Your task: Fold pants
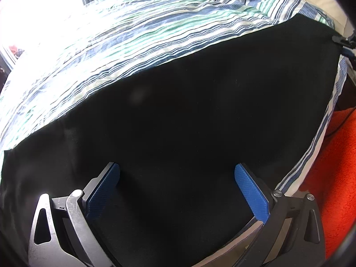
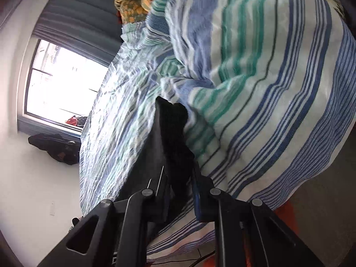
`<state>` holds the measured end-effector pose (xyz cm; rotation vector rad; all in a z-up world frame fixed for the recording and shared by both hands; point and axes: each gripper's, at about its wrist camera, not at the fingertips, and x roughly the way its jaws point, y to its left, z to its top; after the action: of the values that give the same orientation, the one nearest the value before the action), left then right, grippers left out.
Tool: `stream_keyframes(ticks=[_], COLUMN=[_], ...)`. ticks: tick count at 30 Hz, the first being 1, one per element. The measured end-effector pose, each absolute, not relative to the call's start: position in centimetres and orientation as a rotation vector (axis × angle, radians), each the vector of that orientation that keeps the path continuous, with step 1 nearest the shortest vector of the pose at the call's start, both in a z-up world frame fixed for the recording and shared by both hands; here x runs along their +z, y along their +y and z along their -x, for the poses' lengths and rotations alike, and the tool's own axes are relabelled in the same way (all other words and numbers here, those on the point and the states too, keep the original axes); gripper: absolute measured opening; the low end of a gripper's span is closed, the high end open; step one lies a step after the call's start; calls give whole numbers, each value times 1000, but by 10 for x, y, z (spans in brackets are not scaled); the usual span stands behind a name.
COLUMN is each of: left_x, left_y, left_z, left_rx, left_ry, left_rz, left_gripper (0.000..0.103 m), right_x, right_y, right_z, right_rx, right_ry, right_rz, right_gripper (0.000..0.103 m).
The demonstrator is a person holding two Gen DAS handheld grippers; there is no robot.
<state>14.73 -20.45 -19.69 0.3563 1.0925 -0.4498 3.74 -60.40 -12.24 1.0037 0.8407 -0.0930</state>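
Black pants [image 1: 189, 111] lie spread flat along the near edge of a bed with a blue, green and white striped cover [image 1: 111, 44]. My left gripper [image 1: 177, 166] hangs just above the cloth, open, its blue pads [image 1: 251, 191] wide apart with nothing between them. In the right wrist view my right gripper [image 2: 180, 178] is shut on a bunched end of the pants [image 2: 171, 129], which rises off the striped cover [image 2: 267, 89]. A dark part with a blue piece, likely that gripper [image 1: 342, 42], shows at the pants' far right corner.
An orange rug [image 1: 333, 155] lies on the floor beside the bed. A bright window [image 2: 62, 82] with grey curtains is beyond the bed, and dark clothes [image 2: 55, 146] sit below it. A yellow floral blanket [image 2: 138, 0] lies at the bed's far end.
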Motion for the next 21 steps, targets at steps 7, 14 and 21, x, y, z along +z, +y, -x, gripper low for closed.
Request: stream_keyframes(ticks=[7, 14, 21], left_x=[-148, -101, -103], left_y=[-140, -2, 110], left_z=[-180, -203, -192], left_rx=[-432, -237, -60], left_ry=[1135, 1059, 1024], left_rz=[-117, 154, 225], left_gripper=[101, 101, 101], right_x=[-5, 63, -15], right_y=[-524, -374, -195], right_z=[-52, -87, -115], right_rx=[134, 471, 621], right_ry=[737, 688, 788], right_rz=[-767, -623, -503], right_gripper=[17, 17, 18])
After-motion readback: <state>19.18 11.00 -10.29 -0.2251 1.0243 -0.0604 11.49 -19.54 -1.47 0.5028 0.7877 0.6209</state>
